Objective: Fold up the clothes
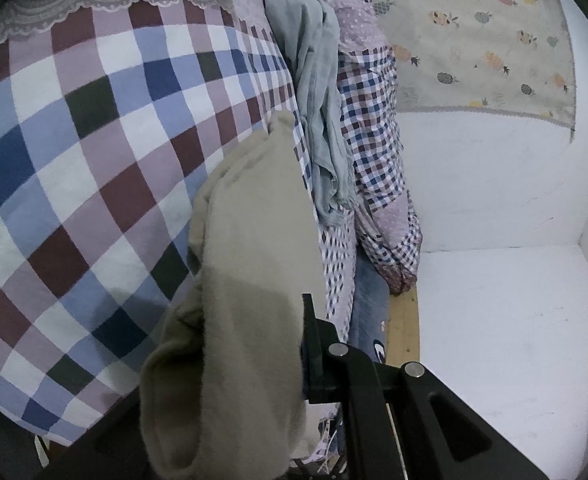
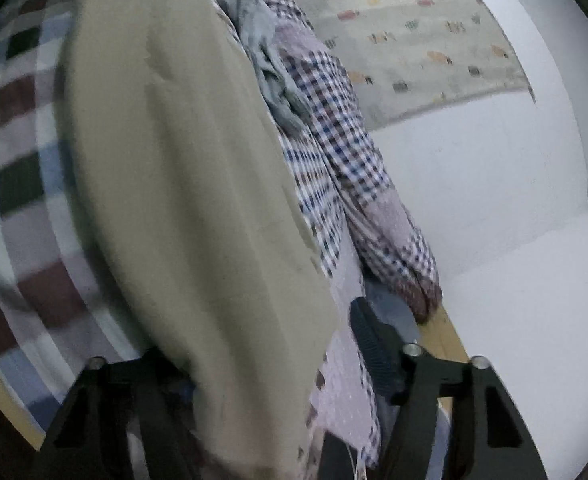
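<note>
A beige garment [image 1: 249, 240] hangs in a long fold over the checked bedcover [image 1: 73, 160]. My left gripper [image 1: 294, 320] is shut on its lower edge; only the right finger [image 1: 314, 344] shows, because the cloth hides the other. In the right wrist view the same beige garment [image 2: 181, 160] fills the middle, blurred, and drapes down between the fingers of my right gripper [image 2: 253, 340]. That gripper is open: its ribbed right finger [image 2: 374, 344] stands apart from the cloth, and the left finger is hidden behind it.
A grey-green garment [image 1: 318, 120] lies on a bunched small-check quilt [image 1: 374, 128] along the bed's right side. Below are blue fabric [image 1: 370, 304] and a wooden bed edge [image 1: 404, 328]. A white wall [image 1: 494, 200] carries a pineapple-print cloth [image 1: 474, 32].
</note>
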Available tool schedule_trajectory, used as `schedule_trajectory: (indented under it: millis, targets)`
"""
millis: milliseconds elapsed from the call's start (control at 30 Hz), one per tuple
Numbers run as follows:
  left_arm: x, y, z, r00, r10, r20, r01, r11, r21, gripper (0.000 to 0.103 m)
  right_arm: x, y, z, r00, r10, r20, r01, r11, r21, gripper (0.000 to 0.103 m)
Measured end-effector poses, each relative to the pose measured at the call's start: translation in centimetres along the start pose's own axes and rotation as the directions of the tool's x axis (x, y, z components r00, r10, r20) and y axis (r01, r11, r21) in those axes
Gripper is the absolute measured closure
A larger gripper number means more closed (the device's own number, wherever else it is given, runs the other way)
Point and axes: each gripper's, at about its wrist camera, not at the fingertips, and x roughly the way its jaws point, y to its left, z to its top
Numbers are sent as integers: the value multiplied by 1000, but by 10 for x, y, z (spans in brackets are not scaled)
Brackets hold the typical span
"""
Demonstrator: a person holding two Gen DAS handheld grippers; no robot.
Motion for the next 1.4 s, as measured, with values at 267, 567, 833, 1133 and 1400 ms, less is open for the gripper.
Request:
schedule_trajectory:
  millis: [267, 567, 833, 1133, 1400]
  targets:
    - [-1, -1, 0, 1000, 11, 4, -11, 1000, 8, 98, 1, 18, -12, 999, 41, -18, -42, 996, -79, 86]
    - [-7, -8, -8, 999, 43, 10, -44, 997, 58, 98, -7, -28, -10, 994, 109, -28, -103, 984, 148, 98]
    - [-30, -35, -28, 999, -11, 47, 2, 982, 191, 99, -32, -88, 6, 996, 87, 11, -86, 943, 323, 99]
    - [-100, -89, -57, 986, -141, 84, 103, 929, 356, 99, -94, -158, 12, 993, 74, 92, -102, 928, 358, 99]
    - [-167, -168, -73, 955, -294, 32, 249, 858, 449, 98, -168, -241, 28, 984, -25, 177, -51, 910, 411, 99]
